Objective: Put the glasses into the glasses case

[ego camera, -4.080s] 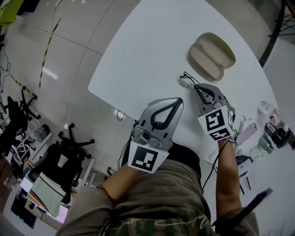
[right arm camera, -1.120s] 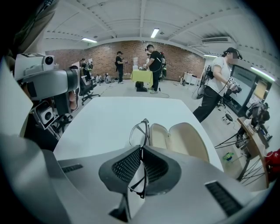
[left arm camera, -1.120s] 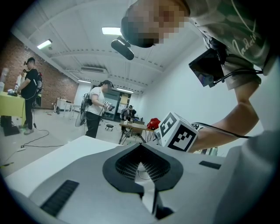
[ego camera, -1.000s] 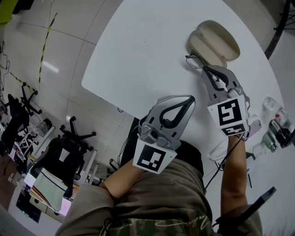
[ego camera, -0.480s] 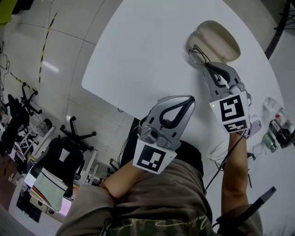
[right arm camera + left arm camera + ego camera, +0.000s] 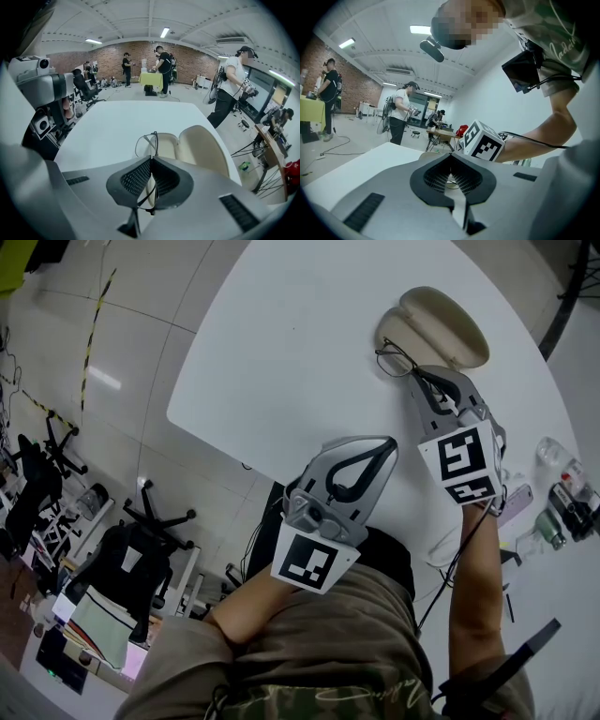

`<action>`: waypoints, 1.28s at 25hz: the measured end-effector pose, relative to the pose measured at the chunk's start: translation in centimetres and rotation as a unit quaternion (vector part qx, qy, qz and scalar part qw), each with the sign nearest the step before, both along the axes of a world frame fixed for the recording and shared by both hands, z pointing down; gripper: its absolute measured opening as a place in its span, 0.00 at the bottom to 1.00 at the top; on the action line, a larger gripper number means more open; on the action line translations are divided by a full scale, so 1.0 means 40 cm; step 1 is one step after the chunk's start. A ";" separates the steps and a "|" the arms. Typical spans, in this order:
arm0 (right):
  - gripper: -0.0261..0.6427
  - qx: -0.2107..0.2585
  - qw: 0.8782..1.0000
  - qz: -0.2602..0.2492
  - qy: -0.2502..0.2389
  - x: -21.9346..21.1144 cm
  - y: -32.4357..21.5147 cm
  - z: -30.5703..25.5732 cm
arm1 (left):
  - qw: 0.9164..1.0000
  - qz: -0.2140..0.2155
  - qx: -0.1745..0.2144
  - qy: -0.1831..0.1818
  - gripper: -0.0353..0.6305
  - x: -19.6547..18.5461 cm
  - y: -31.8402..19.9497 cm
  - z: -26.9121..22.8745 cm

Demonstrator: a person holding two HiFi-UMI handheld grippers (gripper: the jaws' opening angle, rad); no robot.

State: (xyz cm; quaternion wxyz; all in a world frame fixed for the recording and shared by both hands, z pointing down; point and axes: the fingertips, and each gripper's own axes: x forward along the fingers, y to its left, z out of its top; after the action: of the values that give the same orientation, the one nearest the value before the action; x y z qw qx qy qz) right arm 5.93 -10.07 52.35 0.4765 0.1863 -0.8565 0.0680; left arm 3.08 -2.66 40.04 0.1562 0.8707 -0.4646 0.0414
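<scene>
Now the right tool (image 6: pixel 151 164) is clamping the glasses (image 6: pixel 146 143) by the thin frame, holding them just ahead, over the rim of the open case (image 6: pixel 201 145). Placing step is running. Next is probably lowering them into the tray, then releasing. Left tool (image 6: pixel 451 159) is idling behind, jaws together, empty.

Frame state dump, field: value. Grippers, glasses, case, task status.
right gripper: shut on the glasses
glasses: held at the near rim of the case, one lens over the open half; contact with the case cannot be told
glasses case: open, beige, lying on the white table
left gripper: shut, nothing between its jaws, well apart from the case
task status: glasses not yet laid in the case
</scene>
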 end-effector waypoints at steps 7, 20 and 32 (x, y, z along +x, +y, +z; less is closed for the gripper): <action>0.07 -0.004 1.000 -0.003 0.007 0.003 -0.001 0.019 | 1.000 0.000 0.001 0.000 0.06 0.006 -0.002 0.000; 0.07 0.007 1.000 0.011 0.010 -0.008 -0.032 0.029 | 1.000 0.002 0.004 -0.007 0.06 -0.022 -0.019 -0.007; 0.07 0.041 0.998 -0.011 0.034 -0.018 -0.043 0.031 | 1.000 0.001 -0.008 -0.004 0.06 -0.025 -0.012 0.008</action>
State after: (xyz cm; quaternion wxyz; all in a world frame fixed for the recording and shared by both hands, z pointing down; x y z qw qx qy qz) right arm 5.22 -11.80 53.59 0.4984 0.1988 -0.8436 0.0209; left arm 2.09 -3.12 40.38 0.1614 0.8695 -0.4643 0.0487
